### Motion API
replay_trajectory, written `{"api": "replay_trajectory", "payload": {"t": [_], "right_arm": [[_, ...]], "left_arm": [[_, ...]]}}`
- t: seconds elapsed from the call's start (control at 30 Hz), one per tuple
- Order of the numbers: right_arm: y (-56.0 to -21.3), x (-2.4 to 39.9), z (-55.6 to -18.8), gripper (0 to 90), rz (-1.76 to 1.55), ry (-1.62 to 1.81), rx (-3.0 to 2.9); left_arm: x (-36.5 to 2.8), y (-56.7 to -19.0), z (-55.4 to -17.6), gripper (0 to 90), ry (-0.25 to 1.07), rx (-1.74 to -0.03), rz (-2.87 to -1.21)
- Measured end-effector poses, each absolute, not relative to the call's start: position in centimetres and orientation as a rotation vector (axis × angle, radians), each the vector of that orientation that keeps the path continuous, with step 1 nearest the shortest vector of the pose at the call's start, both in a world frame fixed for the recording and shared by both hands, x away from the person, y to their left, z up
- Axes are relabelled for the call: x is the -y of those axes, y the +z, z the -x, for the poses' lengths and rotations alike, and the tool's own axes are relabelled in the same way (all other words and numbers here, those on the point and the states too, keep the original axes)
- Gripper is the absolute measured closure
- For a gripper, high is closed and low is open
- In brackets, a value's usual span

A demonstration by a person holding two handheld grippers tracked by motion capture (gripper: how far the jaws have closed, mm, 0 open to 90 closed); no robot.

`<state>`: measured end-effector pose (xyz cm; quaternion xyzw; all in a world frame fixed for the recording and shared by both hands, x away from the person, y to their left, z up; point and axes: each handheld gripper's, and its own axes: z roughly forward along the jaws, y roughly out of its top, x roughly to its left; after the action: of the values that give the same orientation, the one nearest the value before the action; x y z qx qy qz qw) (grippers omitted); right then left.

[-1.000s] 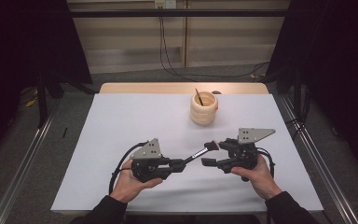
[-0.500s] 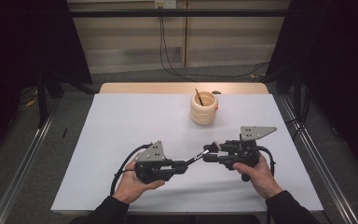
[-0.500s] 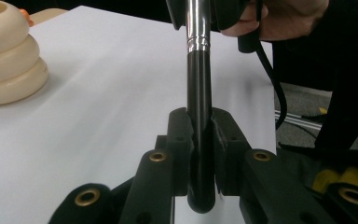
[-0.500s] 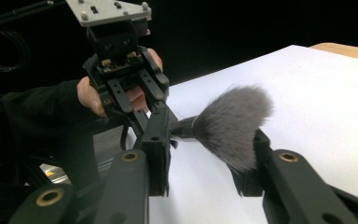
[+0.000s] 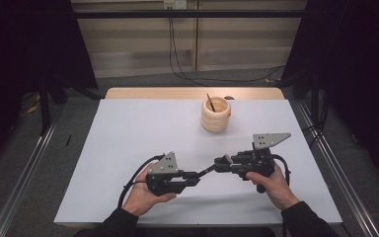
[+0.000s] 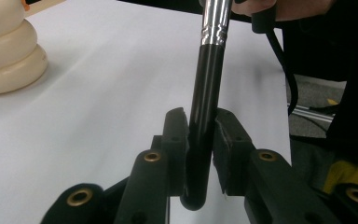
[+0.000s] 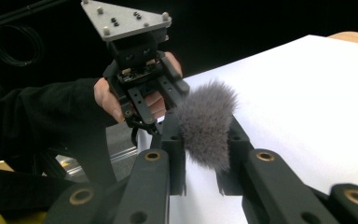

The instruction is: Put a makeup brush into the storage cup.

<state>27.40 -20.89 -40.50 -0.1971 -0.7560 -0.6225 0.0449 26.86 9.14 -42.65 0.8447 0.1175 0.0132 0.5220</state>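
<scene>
A makeup brush [image 5: 208, 169] with a black handle [image 6: 204, 116], silver ferrule [image 6: 214, 23] and grey fluffy head [image 7: 207, 123] hangs between both grippers above the white table's front. My left gripper [image 5: 195, 177] is shut on the handle's rounded end, which sits between its pads [image 6: 200, 128]. My right gripper [image 5: 220, 162] has just been closing, and its jaws [image 7: 201, 140] now squeeze the bristles from both sides. In the right gripper view the left hand and its grey plate [image 7: 126, 18] face me just beyond the brush.
A cream ribbed pot [image 5: 215, 114] stands at the back right of the white sheet [image 5: 143, 133] with a dark stick [image 5: 210, 102] leaning in it; it also appears in the left gripper view [image 6: 7, 51]. Metal rails run along both table sides.
The right gripper's jaws have come together on the brush head. The left gripper has shifted slightly and still holds the handle.
</scene>
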Motion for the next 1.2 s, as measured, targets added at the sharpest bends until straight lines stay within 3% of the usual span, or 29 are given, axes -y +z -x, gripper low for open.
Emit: {"api": "replay_trajectory", "payload": {"t": [0.33,0.5,0.83,0.97,1.2], "right_arm": [[-40.3,20.9,-27.3,77.2,0.631,-1.885,2.348],[-40.2,21.0,-27.3,77.2,0.647,-1.89,2.358],[-40.0,21.2,-27.2,77.2,0.667,-1.897,2.379],[-39.9,21.3,-27.3,77.2,0.674,-1.901,2.379],[-39.8,21.6,-27.3,77.2,0.689,-1.913,2.381]], "left_arm": [[-9.3,-42.5,-26.7,52.5,0.087,-0.336,-1.977],[-9.8,-42.1,-26.9,32.6,0.13,-0.414,-1.956],[-10.4,-41.8,-26.9,7.4,0.183,-0.469,-1.918],[-11.0,-41.6,-27.1,1.6,0.169,-0.515,-1.922],[-12.1,-41.1,-27.0,2.9,0.218,-0.519,-1.916]]}}
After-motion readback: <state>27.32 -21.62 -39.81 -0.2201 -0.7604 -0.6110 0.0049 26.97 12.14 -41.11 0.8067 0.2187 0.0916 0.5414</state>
